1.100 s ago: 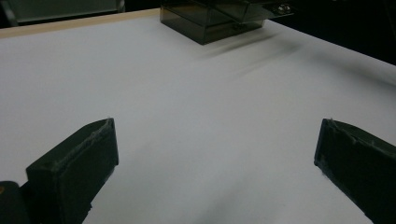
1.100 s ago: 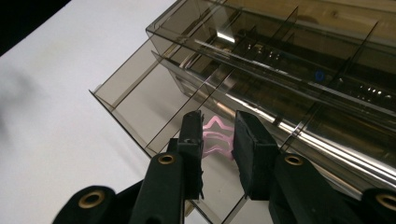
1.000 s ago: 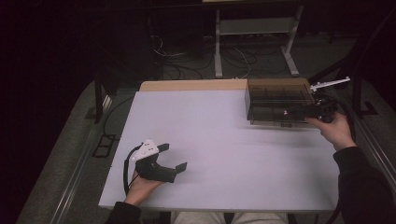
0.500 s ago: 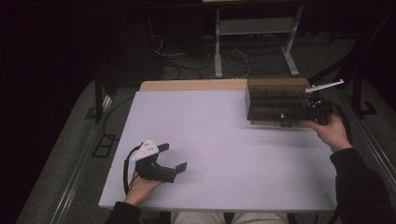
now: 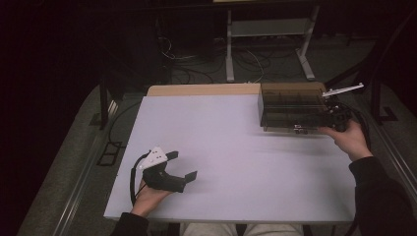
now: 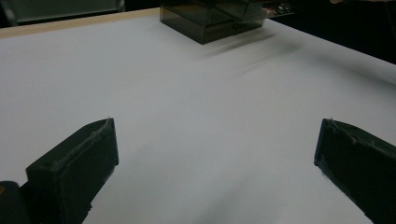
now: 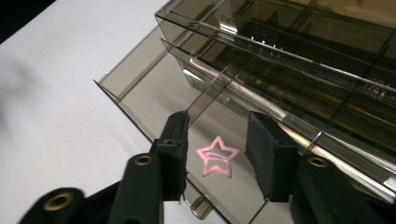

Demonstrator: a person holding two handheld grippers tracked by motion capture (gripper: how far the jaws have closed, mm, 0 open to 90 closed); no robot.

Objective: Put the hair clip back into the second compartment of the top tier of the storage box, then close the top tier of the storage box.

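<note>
Right gripper (image 7: pixel 217 140) jaws just opening (apart) over pink star clip (image 7: pixel 217 162), seemingly loose in drawer (image 7: pixel 140 88); table edge near.

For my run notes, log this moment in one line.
right gripper: jaws just opening, pink star clip released in drawer | left gripper: open, idle on table

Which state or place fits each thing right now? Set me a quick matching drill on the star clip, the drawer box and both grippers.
Things:
1. pink star clip
2. smoked drawer box
3. left gripper
4. right gripper

States or places:
a. at the table's far right corner
b. jaws wide apart over bare white tabletop, nothing between them
c. lying flat on the floor of the pulled-out drawer
d. jaws just opening, one on each side of the clip, not pressing it

Pairs: 1-c, 2-a, 3-b, 4-d
</note>
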